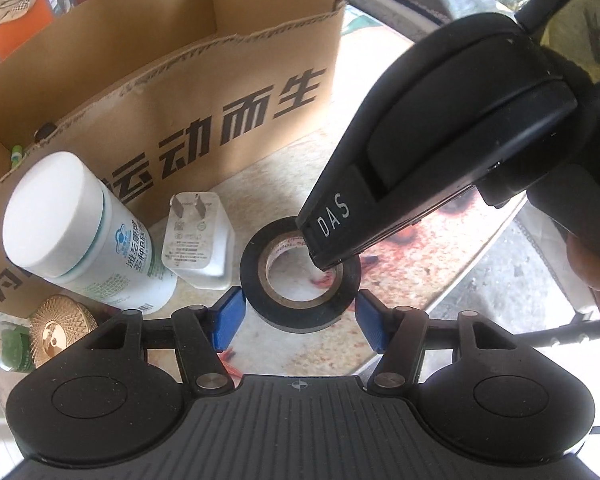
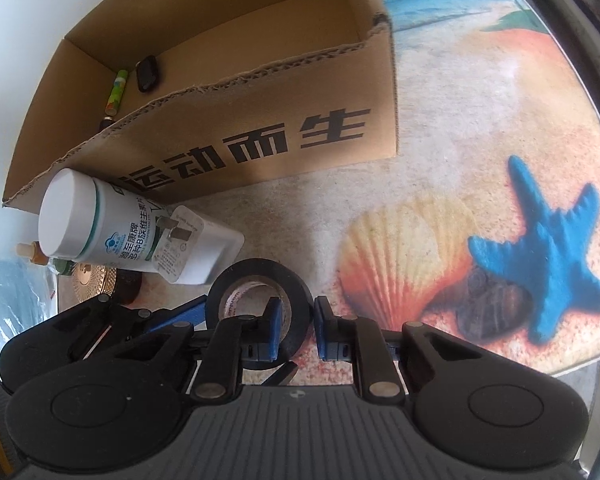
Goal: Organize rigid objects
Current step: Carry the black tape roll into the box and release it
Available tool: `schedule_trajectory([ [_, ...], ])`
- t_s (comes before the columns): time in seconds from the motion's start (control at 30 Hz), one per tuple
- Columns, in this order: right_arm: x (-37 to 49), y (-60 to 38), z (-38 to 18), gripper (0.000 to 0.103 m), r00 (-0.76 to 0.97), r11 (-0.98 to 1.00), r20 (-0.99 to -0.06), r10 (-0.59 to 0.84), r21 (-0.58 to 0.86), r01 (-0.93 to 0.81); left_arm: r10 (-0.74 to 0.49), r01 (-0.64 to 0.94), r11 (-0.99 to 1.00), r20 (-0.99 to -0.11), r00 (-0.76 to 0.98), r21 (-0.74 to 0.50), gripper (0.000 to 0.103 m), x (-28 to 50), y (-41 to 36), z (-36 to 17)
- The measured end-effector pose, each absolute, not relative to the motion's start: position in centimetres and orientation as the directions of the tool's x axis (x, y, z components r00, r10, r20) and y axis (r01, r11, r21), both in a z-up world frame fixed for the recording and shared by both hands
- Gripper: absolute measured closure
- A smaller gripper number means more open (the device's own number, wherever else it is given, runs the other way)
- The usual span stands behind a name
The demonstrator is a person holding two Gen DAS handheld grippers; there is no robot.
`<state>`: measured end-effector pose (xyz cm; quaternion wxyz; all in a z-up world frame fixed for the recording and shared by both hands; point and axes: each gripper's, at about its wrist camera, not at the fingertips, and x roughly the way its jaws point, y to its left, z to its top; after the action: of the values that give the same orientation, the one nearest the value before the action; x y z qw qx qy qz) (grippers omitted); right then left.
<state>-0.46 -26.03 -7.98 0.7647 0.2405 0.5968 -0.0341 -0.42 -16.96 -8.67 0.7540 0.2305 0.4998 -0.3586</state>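
Black tape roll (image 2: 260,308) pinched by right gripper (image 2: 296,332); left gripper (image 1: 298,320) straddles it.

A round table (image 2: 480,128) with a beach print carries a cardboard box (image 2: 260,148) at the far left. Nearer stand a white bottle (image 2: 100,220), a white charger (image 2: 204,256) and a roll of black tape (image 2: 260,276).
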Motion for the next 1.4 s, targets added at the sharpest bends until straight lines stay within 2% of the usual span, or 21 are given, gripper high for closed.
schedule_trajectory([
  [0.13,-1.8,-26.7,-5.7,0.084,0.305,0.874,-0.926,0.223,0.329,0.359,-0.329,0.782,0.623,-0.911,0.248,-0.013,0.043,-1.3,-16.2,-6.3],
  [0.37,-2.5,-26.2,2.3,0.084,0.392,0.885,-0.9,0.192,0.332,0.327,-0.372,0.779,0.626,-0.873,0.316,0.015,0.043,-2.1,-14.6,0.9],
  [0.53,1.4,-25.1,7.0,0.084,0.475,0.908,-0.854,0.209,0.35,0.23,-0.361,0.732,0.678,-0.839,0.407,0.064,0.043,0.8,-13.9,5.3],
  [0.7,7.4,-24.4,8.7,0.084,0.511,0.908,-0.809,0.289,0.401,0.121,-0.324,0.668,0.738,-0.815,0.48,0.1,0.043,6.0,-13.3,7.1],
  [0.87,14.6,-24.1,7.0,0.084,0.448,0.892,-0.81,0.379,0.449,0.057,-0.269,0.619,0.779,-0.839,0.473,0.1,0.043,10.9,-13.3,6.1],
  [1.03,20.7,-23.9,1.4,0.084,0.303,0.876,-0.848,0.435,0.477,0.077,-0.222,0.553,0.833,-0.927,0.301,-0.02,0.043,16.1,-13.0,1.9],
  [1.23,23.8,-23.8,-4.9,0.084,0.186,0.857,-0.863,0.469,0.496,0.139,-0.157,0.528,0.849,-0.969,0.188,-0.035,0.043,19.3,-13.8,-2.0],
  [1.4,25.0,-23.5,-7.8,0.084,0.154,0.86,-0.871,0.466,0.487,0.151,-0.126,0.504,0.862,-0.986,0.11,-0.054,0.043,21.7,-14.3,-4.5],
])
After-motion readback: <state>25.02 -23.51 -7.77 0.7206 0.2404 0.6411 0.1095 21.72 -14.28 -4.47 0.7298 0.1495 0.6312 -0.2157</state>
